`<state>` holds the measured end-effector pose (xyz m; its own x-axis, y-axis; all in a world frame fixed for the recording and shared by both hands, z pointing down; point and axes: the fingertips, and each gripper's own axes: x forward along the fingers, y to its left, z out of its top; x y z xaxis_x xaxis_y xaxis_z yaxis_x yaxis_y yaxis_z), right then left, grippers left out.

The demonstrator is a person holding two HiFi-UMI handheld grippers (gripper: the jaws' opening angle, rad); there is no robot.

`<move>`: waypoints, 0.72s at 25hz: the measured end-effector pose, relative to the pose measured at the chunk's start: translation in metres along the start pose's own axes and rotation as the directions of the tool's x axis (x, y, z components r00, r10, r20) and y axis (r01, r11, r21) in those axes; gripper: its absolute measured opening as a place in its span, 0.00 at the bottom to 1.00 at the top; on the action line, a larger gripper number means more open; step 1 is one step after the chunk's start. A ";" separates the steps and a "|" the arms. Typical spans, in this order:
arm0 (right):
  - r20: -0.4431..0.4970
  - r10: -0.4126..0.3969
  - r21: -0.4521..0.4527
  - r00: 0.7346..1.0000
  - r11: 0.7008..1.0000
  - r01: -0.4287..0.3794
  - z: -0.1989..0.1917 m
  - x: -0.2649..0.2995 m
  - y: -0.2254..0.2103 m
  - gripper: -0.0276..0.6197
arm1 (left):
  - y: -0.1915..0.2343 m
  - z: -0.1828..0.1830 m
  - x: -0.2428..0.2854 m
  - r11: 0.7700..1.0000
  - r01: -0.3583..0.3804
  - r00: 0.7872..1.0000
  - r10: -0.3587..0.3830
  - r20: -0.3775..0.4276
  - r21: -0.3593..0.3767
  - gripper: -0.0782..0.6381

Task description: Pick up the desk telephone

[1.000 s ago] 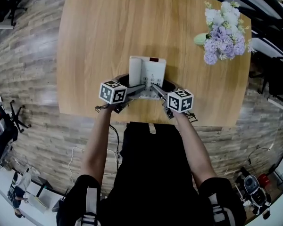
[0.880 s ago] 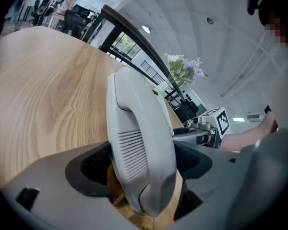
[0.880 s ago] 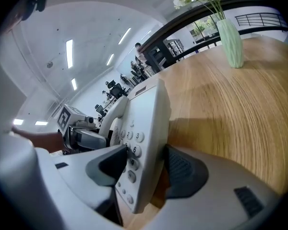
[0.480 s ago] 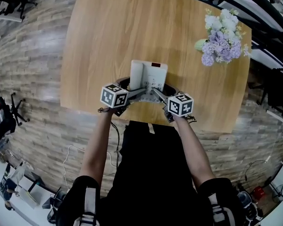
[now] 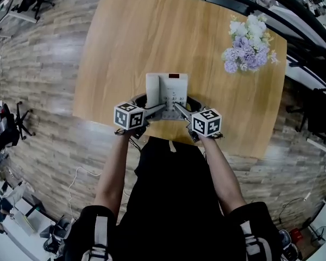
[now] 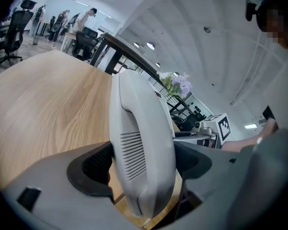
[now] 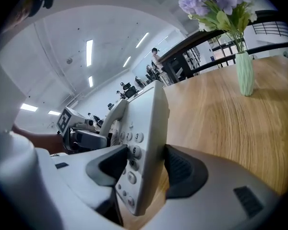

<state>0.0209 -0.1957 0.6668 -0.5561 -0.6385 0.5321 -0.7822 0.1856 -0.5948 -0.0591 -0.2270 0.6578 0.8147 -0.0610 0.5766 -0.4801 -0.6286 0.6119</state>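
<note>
**Telephone gripped on both sides, lift not confirmed**

The desk telephone [image 5: 167, 88] sits at the near edge of the table [image 5: 119, 48], directly in front of the person, with both claws closed on it. The left claw [image 5: 154, 109] is clamped across the white handset [image 6: 140, 143] on the telephone's left side; in the left gripper view both dark pads press against the handset's flanks. The right claw [image 5: 180, 109] pinches the right edge of the body, 1 pad on the keypad [image 7: 132, 150] face and the other behind it, as the right gripper view shows.

The reach and the grasp therefore look complete. What remains, by this reading, is the lift itself. In the right gripper view the body stands steeply tilted, which hints that it may be leaving the wood, but no view shows a clear gap under the base, so it cannot be told whether the telephone is off the table yet.

A vase of flowers [image 5: 247, 42] stands well apart at the far right corner, out of the way of any upward move.
</note>
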 end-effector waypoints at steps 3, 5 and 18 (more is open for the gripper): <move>0.007 0.026 -0.022 1.000 0.999 -0.026 0.005 -0.006 0.010 0.44 | -0.009 0.004 -0.011 1.000 -0.028 0.999 0.028 0.033 0.009 0.67; 0.018 0.042 -0.033 0.999 0.999 -0.042 0.010 -0.011 0.017 0.44 | -0.016 0.009 -0.019 0.999 -0.045 0.997 0.044 0.057 0.021 0.67; 0.077 0.075 -0.099 0.994 0.993 -0.067 0.042 -0.043 0.033 0.44 | -0.055 0.046 -0.037 0.984 -0.117 0.985 0.099 0.139 0.131 0.67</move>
<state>0.0308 -0.1933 0.5994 -0.5899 -0.6784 0.4380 -0.7671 0.3012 -0.5665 -0.0479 -0.2257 0.5775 0.8004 -0.2299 0.5536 -0.5256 -0.7133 0.4636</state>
